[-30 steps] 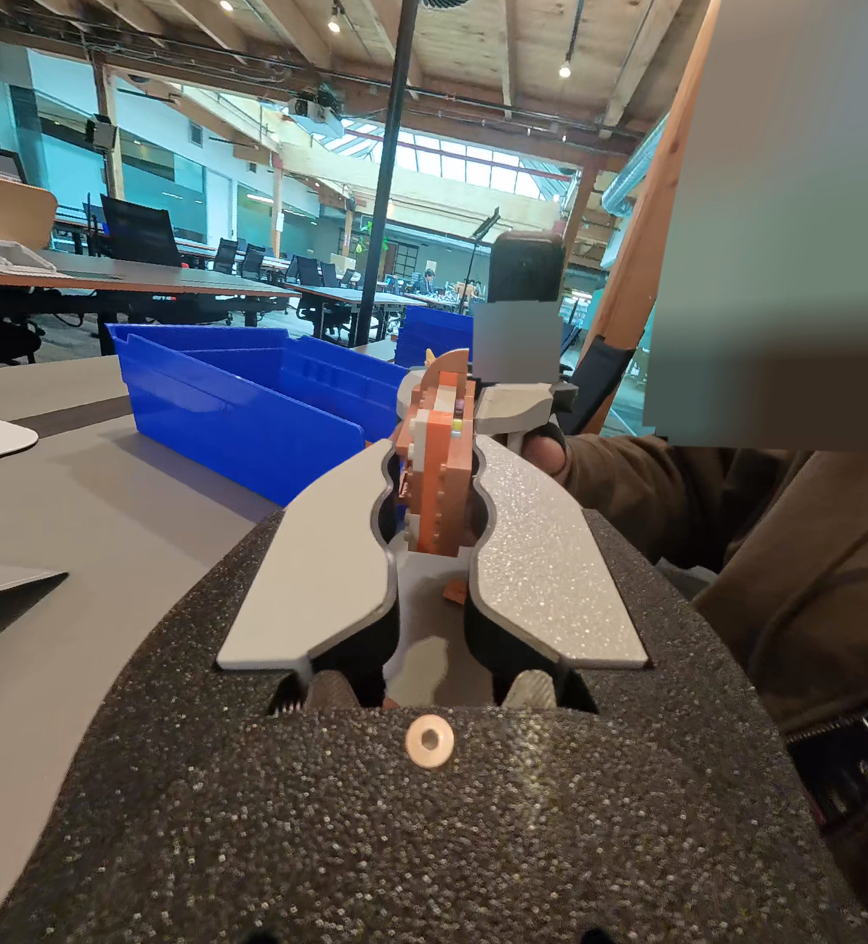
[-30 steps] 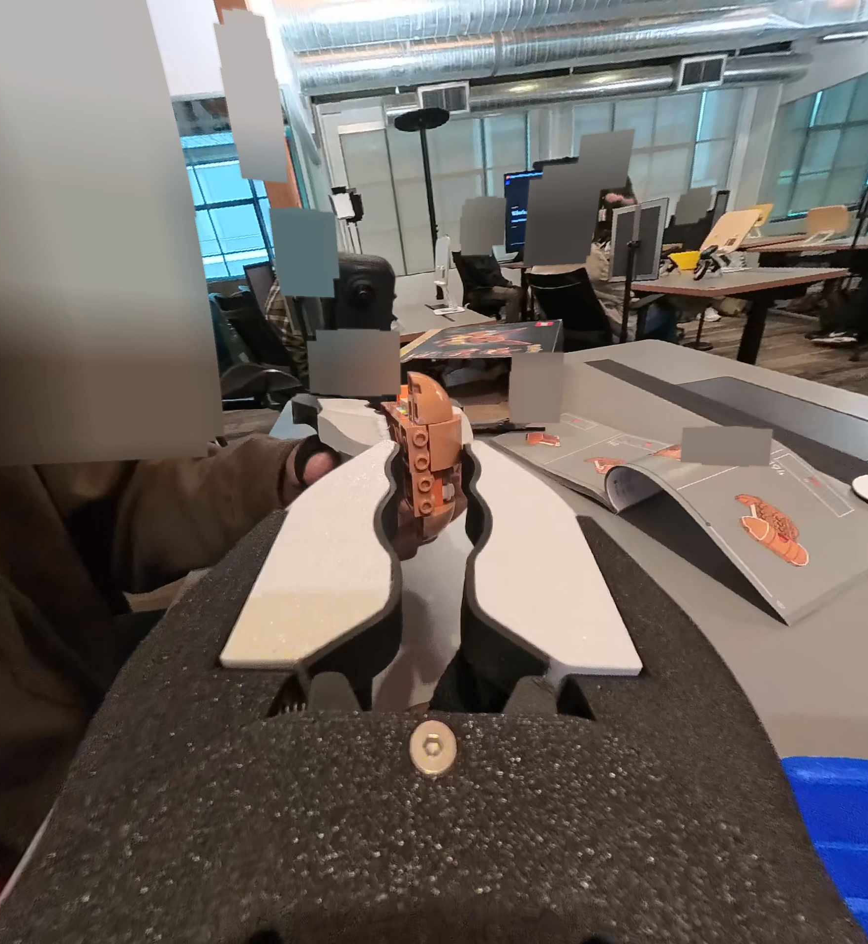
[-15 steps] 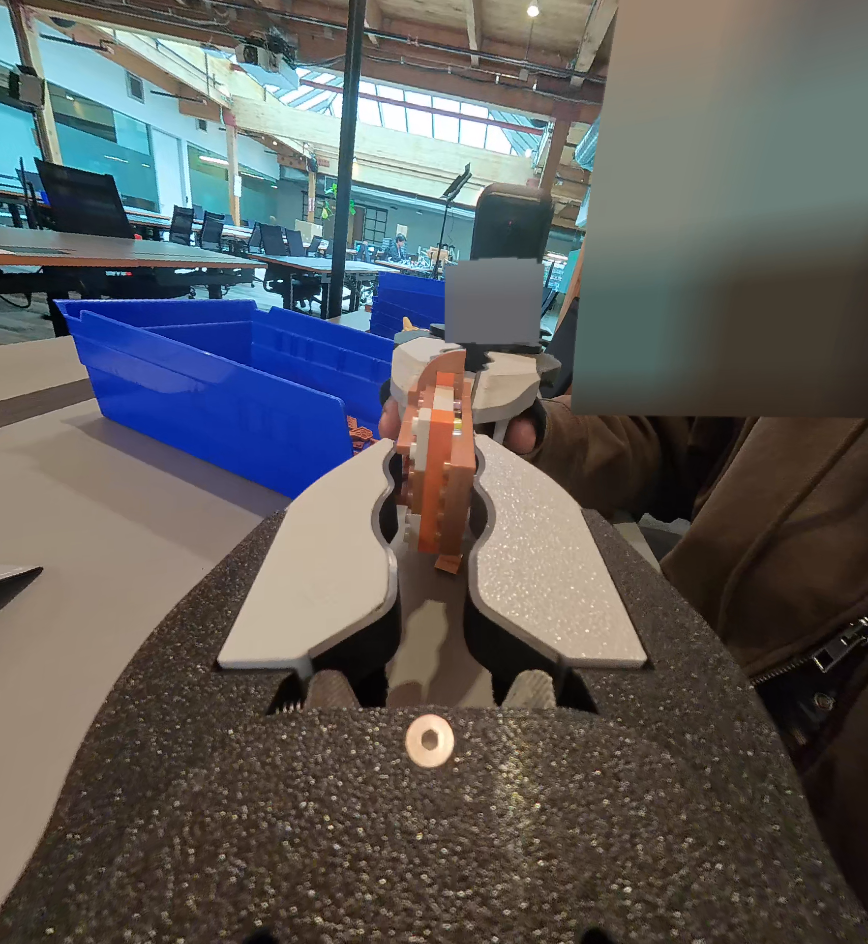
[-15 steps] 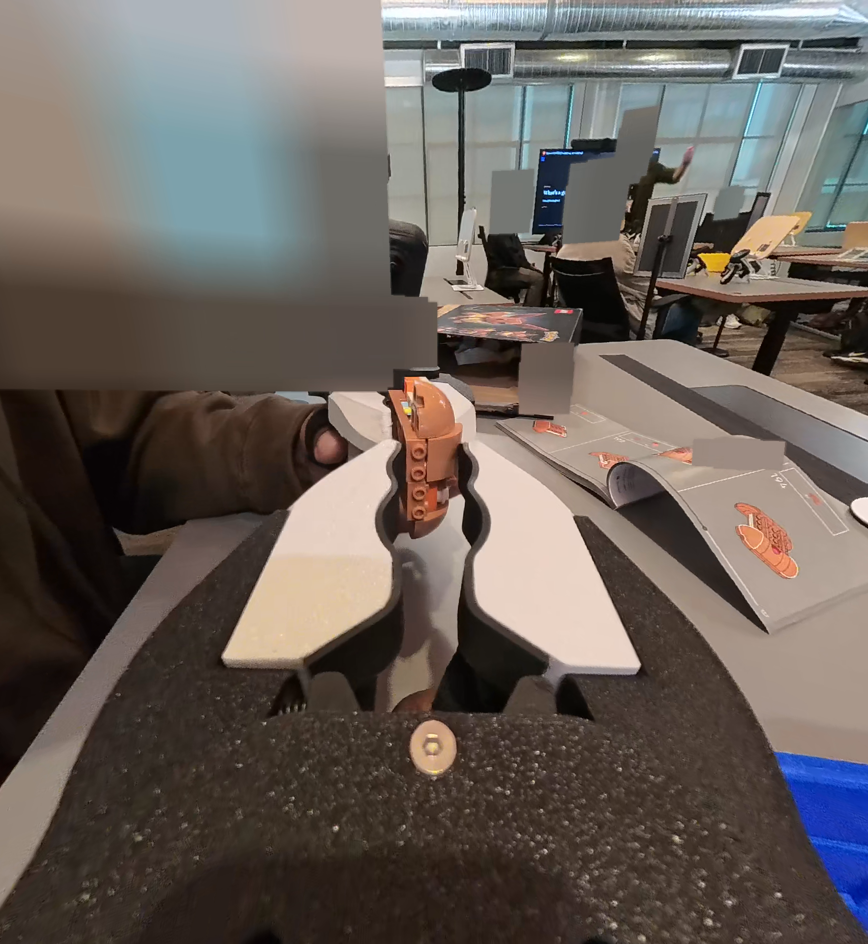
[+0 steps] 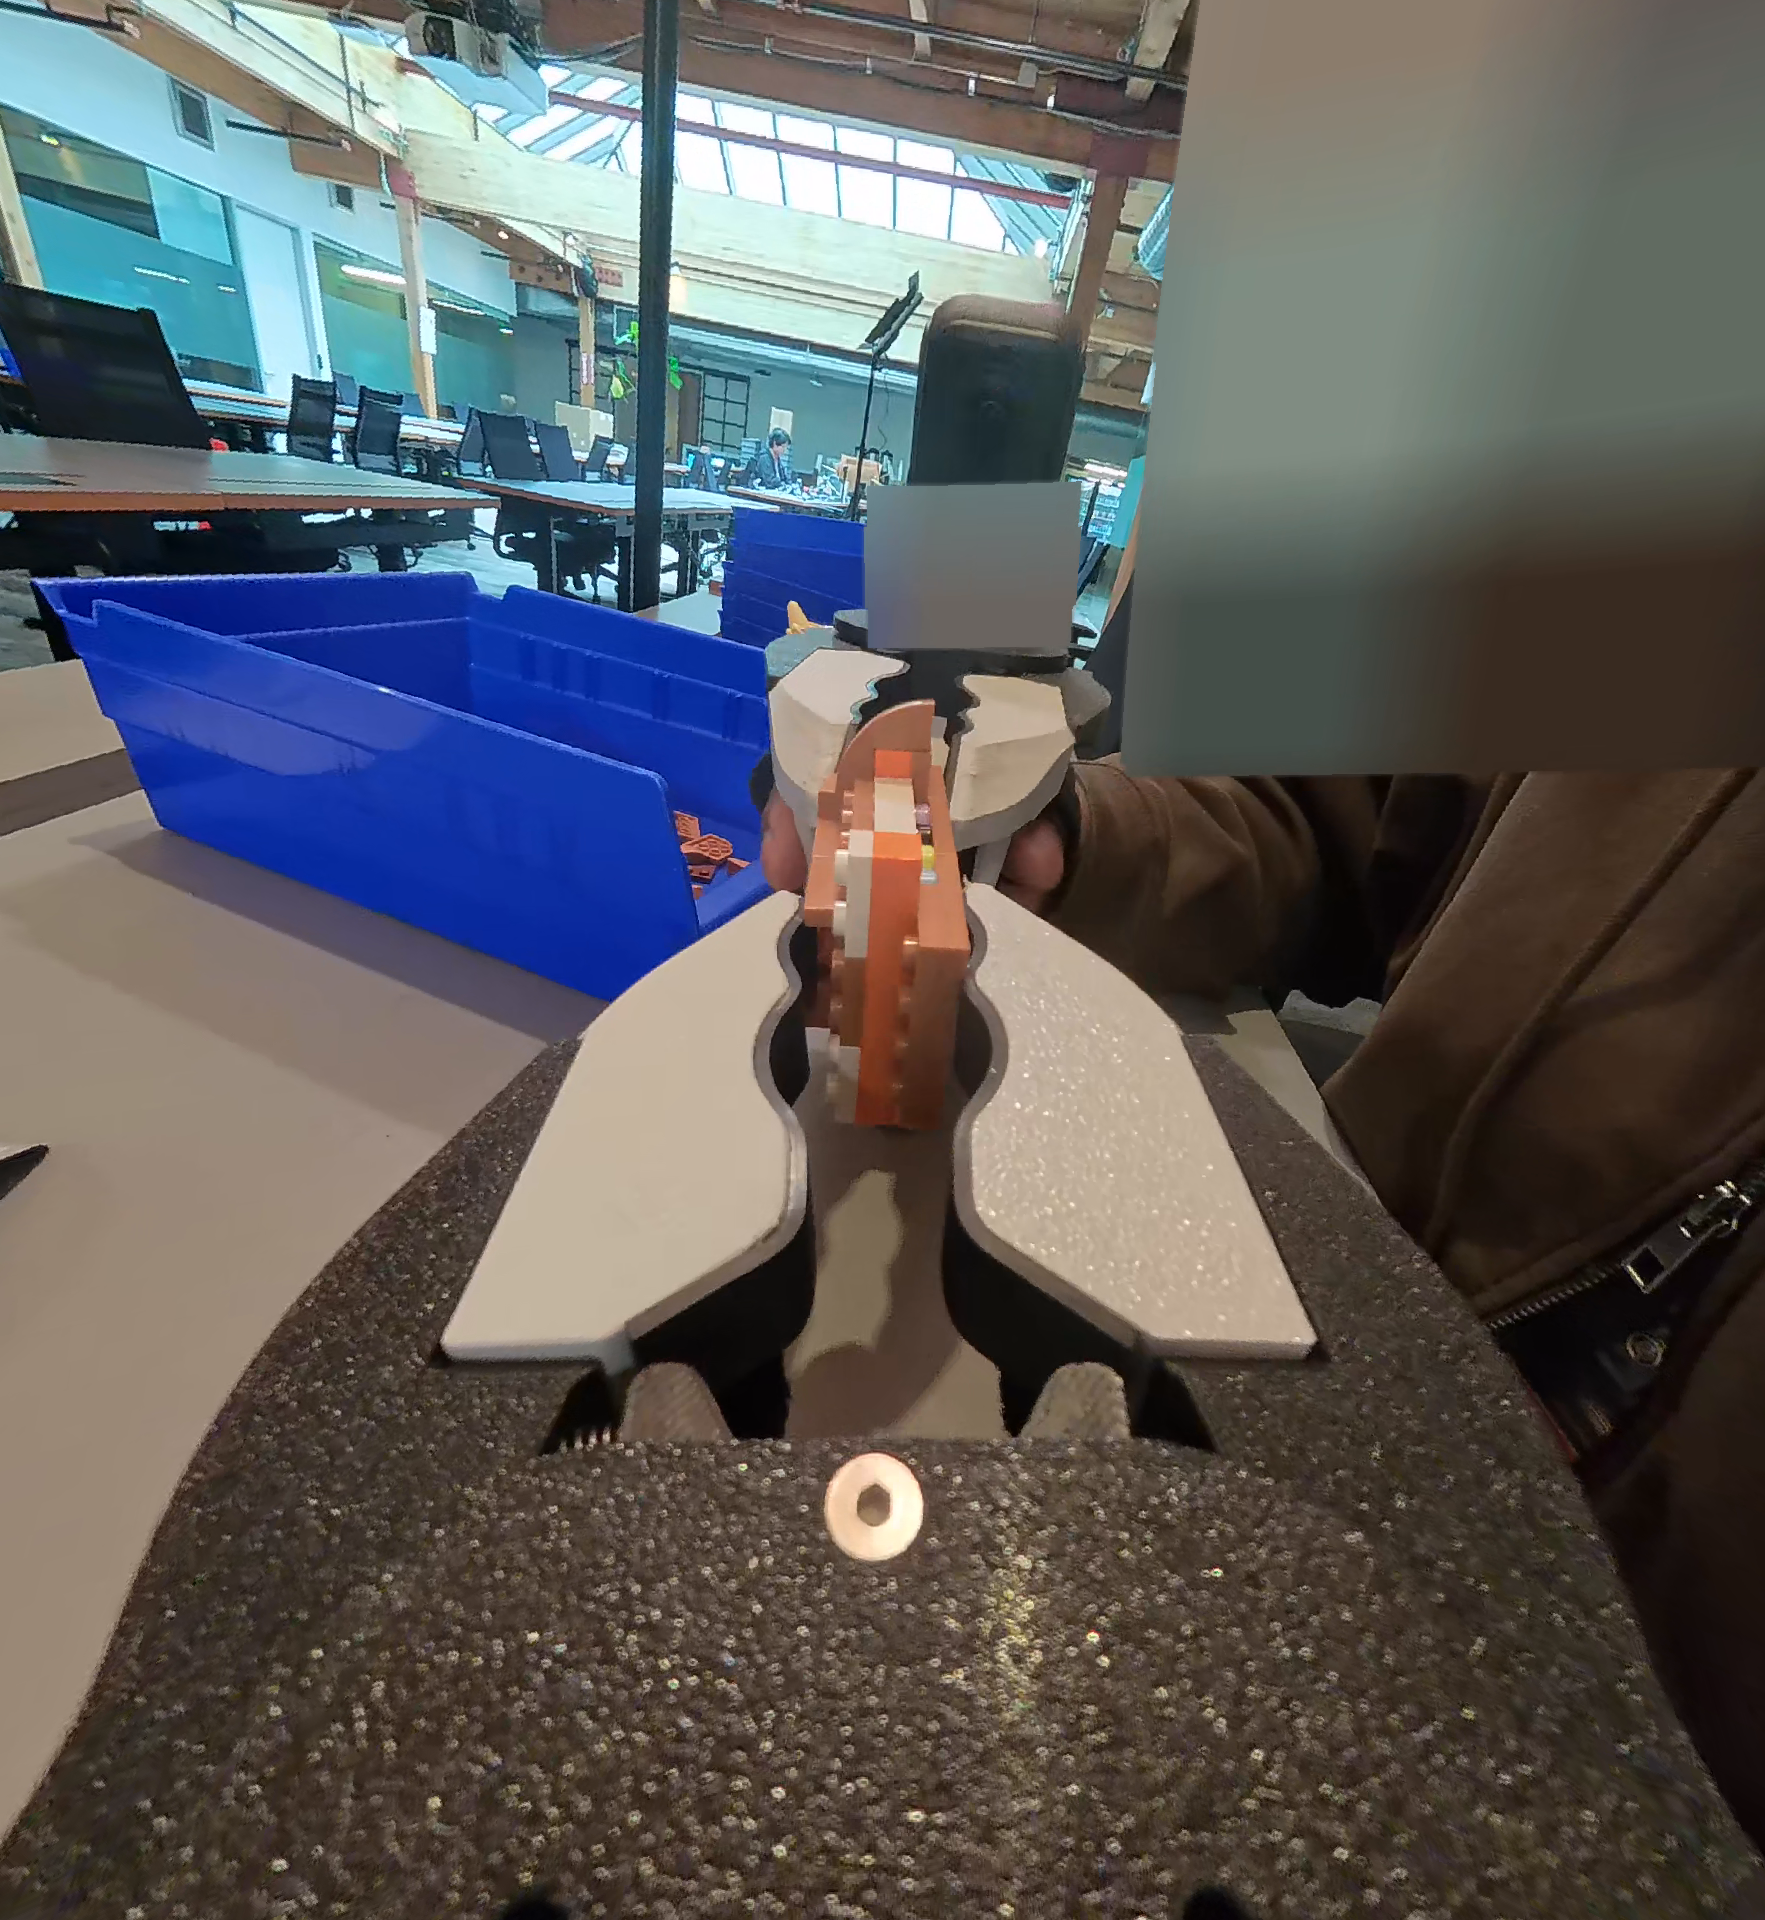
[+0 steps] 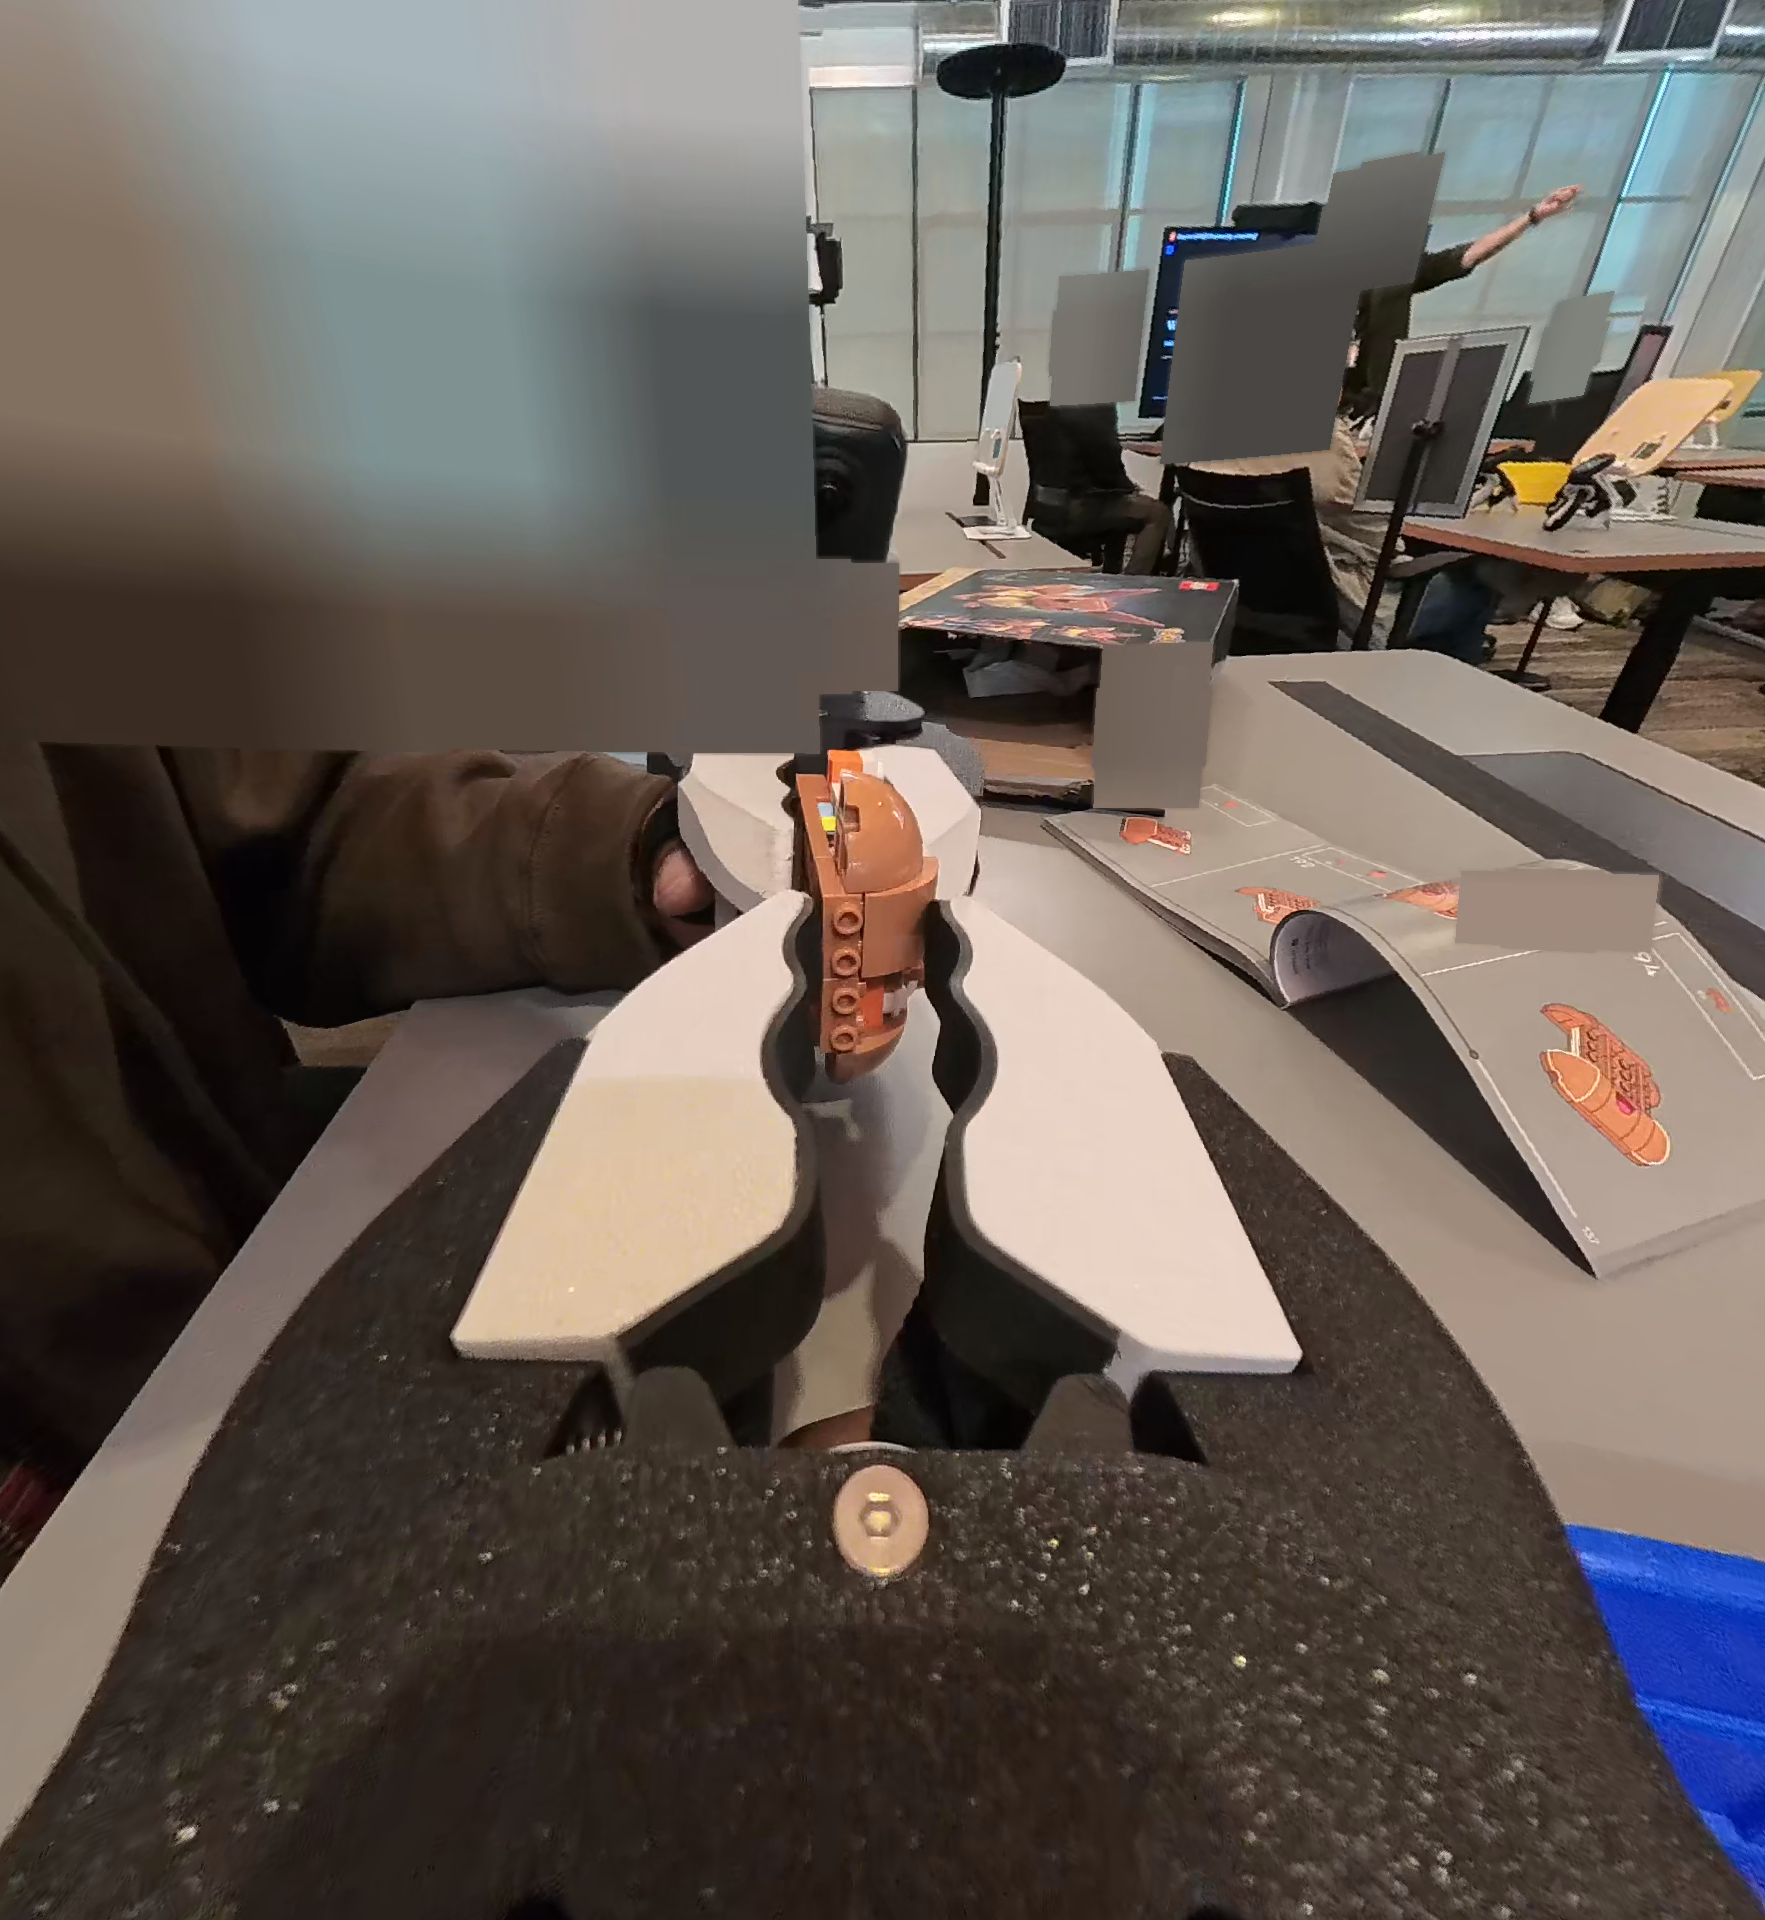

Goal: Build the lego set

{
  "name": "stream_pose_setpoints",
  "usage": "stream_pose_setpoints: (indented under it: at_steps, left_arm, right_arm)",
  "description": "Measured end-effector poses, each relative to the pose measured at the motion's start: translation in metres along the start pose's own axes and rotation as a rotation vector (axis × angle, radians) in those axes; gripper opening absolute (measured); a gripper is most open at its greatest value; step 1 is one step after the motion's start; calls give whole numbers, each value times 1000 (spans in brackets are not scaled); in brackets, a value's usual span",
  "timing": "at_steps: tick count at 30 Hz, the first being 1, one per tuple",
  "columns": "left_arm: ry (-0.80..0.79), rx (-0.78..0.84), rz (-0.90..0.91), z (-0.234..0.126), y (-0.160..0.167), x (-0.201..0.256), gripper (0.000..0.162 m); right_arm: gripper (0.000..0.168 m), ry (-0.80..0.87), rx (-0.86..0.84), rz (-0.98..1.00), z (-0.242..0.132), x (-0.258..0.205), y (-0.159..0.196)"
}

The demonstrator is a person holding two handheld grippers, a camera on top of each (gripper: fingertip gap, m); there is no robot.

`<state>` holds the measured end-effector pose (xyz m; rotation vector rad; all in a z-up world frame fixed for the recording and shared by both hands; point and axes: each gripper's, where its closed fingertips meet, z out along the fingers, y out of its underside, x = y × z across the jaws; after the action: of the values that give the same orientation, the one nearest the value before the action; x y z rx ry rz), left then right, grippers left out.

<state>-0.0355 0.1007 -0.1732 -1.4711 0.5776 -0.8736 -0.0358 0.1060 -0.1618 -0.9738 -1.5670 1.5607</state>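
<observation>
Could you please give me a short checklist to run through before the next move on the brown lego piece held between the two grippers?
1. Left gripper shut on the lego assembly: ok.
2. Right gripper gripping the same assembly: cannot tell; there is a gap at one finger.
3. Assembly clear of the table: ok, held in the air.
4. Instruction booklet open and in sight: ok.
5. Spare bricks in the blue bin: ok.
6. Joint fully seated: cannot tell.
</observation>
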Motion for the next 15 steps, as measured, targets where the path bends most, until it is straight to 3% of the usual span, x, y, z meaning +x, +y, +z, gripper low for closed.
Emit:
stream_pose_setpoints:
  at_steps: [12,15]
  left_arm:
    - [9,119,-42,-2,-10,-3,24]
    - [64,282,-128,-7,-25,-1,24]
  right_arm:
    - [20,73,35,-15,5,2,-10]
    - [44,91,23,-61,7,-2,-13]
